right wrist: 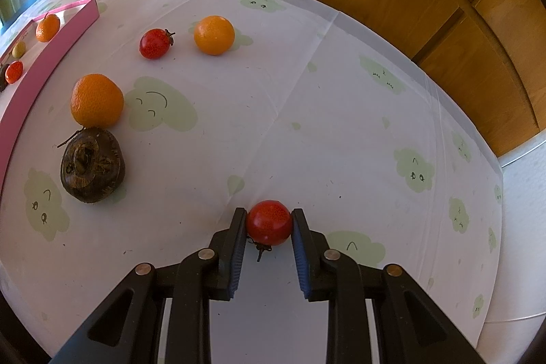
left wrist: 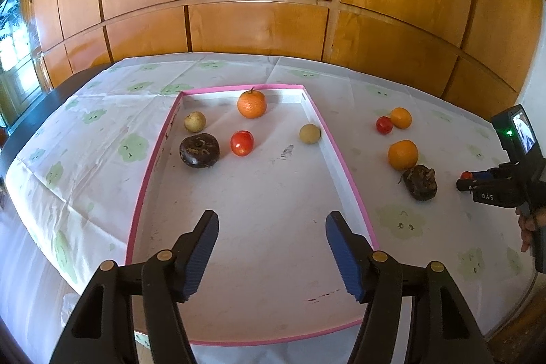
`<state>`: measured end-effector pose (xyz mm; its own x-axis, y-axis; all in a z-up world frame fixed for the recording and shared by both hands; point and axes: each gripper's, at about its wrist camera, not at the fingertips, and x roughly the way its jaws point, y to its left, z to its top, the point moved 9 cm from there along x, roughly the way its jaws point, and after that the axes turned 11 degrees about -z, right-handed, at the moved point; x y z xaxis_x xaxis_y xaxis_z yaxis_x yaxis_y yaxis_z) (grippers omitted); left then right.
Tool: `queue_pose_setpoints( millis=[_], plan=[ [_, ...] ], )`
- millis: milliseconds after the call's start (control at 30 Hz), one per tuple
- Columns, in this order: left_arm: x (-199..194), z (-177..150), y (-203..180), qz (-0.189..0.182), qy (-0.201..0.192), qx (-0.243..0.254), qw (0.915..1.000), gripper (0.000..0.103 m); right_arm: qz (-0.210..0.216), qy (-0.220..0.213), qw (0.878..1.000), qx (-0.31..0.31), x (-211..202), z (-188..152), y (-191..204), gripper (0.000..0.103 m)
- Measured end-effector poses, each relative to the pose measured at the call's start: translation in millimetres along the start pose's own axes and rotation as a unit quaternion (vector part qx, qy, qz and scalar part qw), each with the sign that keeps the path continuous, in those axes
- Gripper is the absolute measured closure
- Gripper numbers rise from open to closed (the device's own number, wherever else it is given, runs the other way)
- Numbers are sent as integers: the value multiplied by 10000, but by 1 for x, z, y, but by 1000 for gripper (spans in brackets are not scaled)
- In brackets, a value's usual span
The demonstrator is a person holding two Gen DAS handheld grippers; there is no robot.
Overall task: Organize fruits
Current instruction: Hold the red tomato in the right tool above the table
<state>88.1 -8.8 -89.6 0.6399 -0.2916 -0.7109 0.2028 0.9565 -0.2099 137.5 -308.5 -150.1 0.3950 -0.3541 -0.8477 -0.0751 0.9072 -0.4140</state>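
A: What is the left gripper point(left wrist: 272, 226) doing?

B: Its blue-padded jaws stand wide apart with nothing between them, low in the left wrist view, over the near end of the pink-rimmed tray point(left wrist: 348, 173).

A: And what lies in that tray?

B: Five things, all toward its far end at the middle of the frame: an orange with a stem point(left wrist: 252, 104) at the back, a pale round fruit point(left wrist: 195, 121) at the left, another pale fruit point(left wrist: 310, 133) near the right wall, a red tomato point(left wrist: 242, 143) between them, and a dark brown wrinkled fruit point(left wrist: 199, 150) just left of the tomato.

A: The right gripper point(right wrist: 269, 222)?

B: Closed narrow on a small red tomato point(right wrist: 269, 222), low in the middle of the right wrist view. Both pads press its sides, and its stem points back toward the camera. Whether it rests on the cloth I cannot tell.

A: What is left on the tablecloth point(right wrist: 324, 111)?

B: In the left half of that view, outside the tray: a second tomato point(right wrist: 155, 43) with an orange point(right wrist: 214, 34) just beside it, and nearer, a bigger orange point(right wrist: 97, 100) touching a dark brown fruit point(right wrist: 92, 170) below it.

A: Anything of the person?

B: Fingers point(left wrist: 527, 227) at the right edge of the left wrist view, around the right tool's handle.
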Motion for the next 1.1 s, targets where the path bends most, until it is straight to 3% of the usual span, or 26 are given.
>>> queue_pose_setpoints(
  millis=[533, 1100],
  plan=[
    [-6, 4, 13, 135, -138, -172, 9997, 35, -37, -11, 10000, -17, -1, -1, 2, 77],
    [-8, 3, 31, 259, -161, -352, 9989, 34, 199, 44, 9995, 240, 1, 3, -7, 77]
  ],
)
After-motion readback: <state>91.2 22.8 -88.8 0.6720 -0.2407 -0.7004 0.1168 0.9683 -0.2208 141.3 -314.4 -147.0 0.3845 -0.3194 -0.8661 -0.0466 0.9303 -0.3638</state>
